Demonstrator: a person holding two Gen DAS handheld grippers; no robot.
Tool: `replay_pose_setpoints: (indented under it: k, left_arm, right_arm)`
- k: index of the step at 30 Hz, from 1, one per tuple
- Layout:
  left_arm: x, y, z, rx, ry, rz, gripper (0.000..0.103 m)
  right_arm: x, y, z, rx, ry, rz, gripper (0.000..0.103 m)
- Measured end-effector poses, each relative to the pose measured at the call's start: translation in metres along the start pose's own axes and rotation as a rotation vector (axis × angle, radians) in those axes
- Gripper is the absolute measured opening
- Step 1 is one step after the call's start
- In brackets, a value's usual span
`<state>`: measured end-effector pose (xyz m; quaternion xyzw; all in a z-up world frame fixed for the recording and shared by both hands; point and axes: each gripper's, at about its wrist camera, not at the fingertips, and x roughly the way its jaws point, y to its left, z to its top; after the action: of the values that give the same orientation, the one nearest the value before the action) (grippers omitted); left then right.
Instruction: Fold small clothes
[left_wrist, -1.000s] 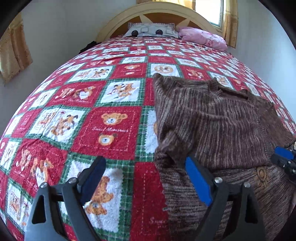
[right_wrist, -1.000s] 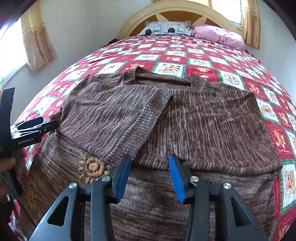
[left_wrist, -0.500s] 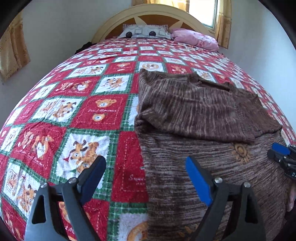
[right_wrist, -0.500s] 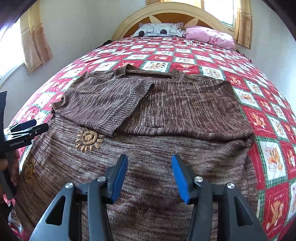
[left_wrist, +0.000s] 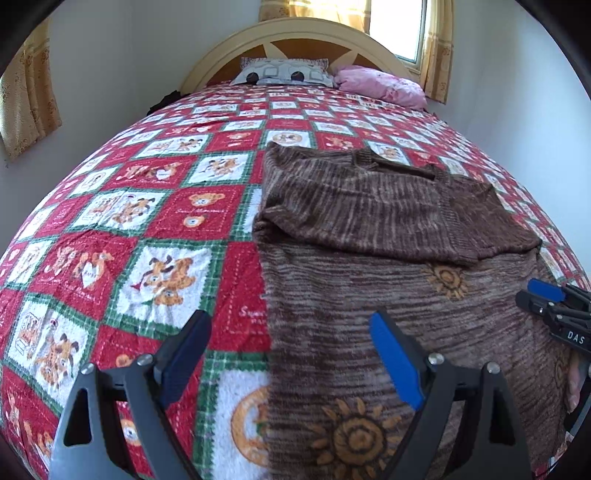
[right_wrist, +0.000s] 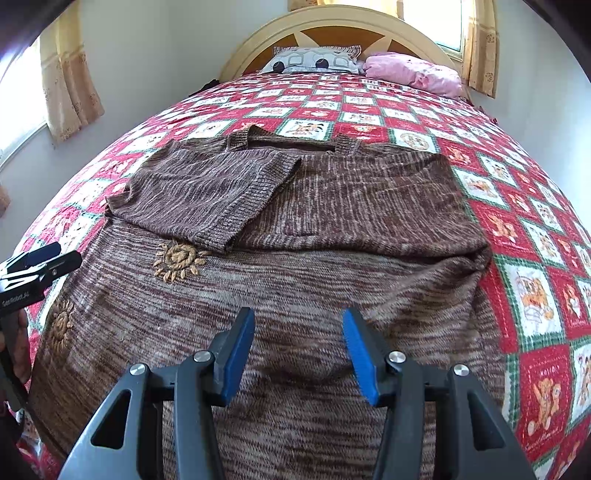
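A brown knitted sweater (right_wrist: 332, 229) with orange sun embroidery lies flat on the bed, both sleeves folded in across its chest. In the left wrist view the same sweater (left_wrist: 369, 280) fills the right half. My left gripper (left_wrist: 288, 354) hovers wide open above the sweater's left edge near the hem, nothing between its blue pads. My right gripper (right_wrist: 299, 343) stands open over the lower middle of the sweater, holding nothing. Each gripper's tip shows at the side of the other's view, the right gripper (left_wrist: 546, 295) and the left gripper (right_wrist: 40, 258).
The bed carries a red, white and green teddy-bear quilt (left_wrist: 147, 221). A patterned pillow (right_wrist: 314, 61) and a pink pillow (right_wrist: 413, 72) lie against the headboard (right_wrist: 332, 29). Curtained windows flank the bed. A hand (right_wrist: 18, 343) shows at the left edge.
Both grippers have drawn back toward the near end of the bed, so more of the sweater's lower part shows. The right gripper's jaws stand slightly wider than a second ago.
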<state>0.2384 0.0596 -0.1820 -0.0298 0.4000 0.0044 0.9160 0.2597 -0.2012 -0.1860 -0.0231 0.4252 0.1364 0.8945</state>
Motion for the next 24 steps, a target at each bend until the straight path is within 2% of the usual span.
replay_pose_setpoints:
  k: [12, 22, 24]
  left_arm:
    - [-0.031, -0.022, -0.023, 0.037, -0.023, -0.042, 0.090]
    - [-0.047, -0.036, -0.050, 0.074, -0.005, -0.063, 0.090]
    - [-0.050, -0.038, -0.055, 0.080, -0.003, -0.065, 0.090]
  right_arm:
    - [-0.027, 0.004, -0.029, -0.001, 0.000, 0.003, 0.052]
    - [-0.055, 0.009, -0.064, 0.010, 0.008, 0.017, 0.053]
    - [-0.061, 0.010, -0.071, 0.010, 0.011, 0.020, 0.057]
